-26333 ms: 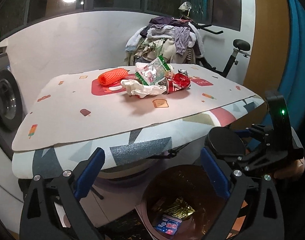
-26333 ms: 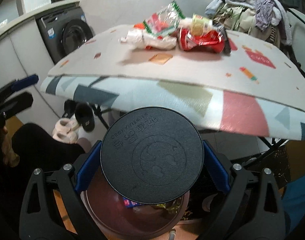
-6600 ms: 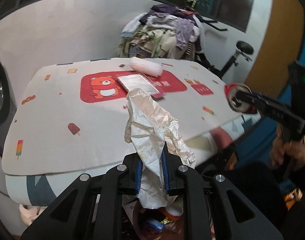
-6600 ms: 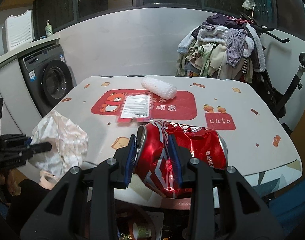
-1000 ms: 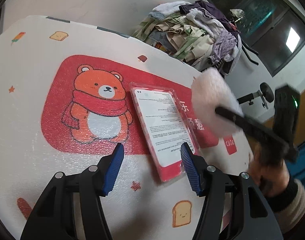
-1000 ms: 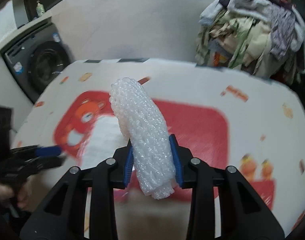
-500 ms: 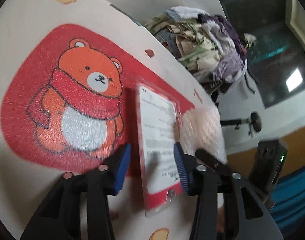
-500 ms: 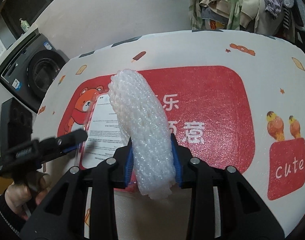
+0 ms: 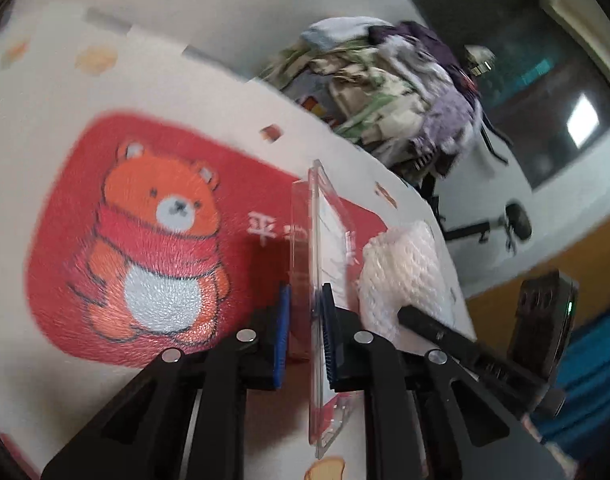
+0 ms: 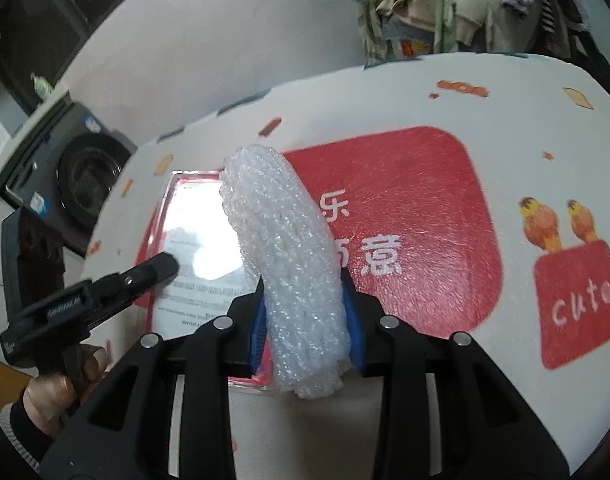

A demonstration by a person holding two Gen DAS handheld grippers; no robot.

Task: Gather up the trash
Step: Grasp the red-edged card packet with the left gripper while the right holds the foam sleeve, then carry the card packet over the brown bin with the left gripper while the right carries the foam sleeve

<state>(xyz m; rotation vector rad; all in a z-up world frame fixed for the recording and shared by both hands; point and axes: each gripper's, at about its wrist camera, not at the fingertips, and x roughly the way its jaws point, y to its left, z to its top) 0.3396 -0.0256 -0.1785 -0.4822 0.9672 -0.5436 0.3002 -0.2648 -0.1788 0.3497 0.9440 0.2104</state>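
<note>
A clear plastic blister pack (image 9: 325, 216) with a white printed card stands on edge between the blue pads of my left gripper (image 9: 303, 300). The jaws are closing and the pads touch the pack's sides. From the right wrist view the same pack (image 10: 197, 240) tilts off the red panel, with a left finger (image 10: 153, 272) across it. My right gripper (image 10: 305, 296) is shut on a white roll of bubble wrap (image 10: 277, 232), held just above the table mat (image 10: 425, 92). That roll (image 9: 405, 268) hangs just right of the pack.
The mat carries a bear print (image 9: 157, 248) and a red "cute" patch (image 10: 577, 300). A pile of clothes (image 9: 405, 80) rises behind the table's far edge. A washing machine (image 10: 89, 176) stands to the left. A person's hand (image 10: 53, 388) grips the left tool.
The left jaws have narrowed onto the blister pack, which lay flat and now stands on edge. The right gripper with the bubble wrap has rolled and come in close beside the pack.
</note>
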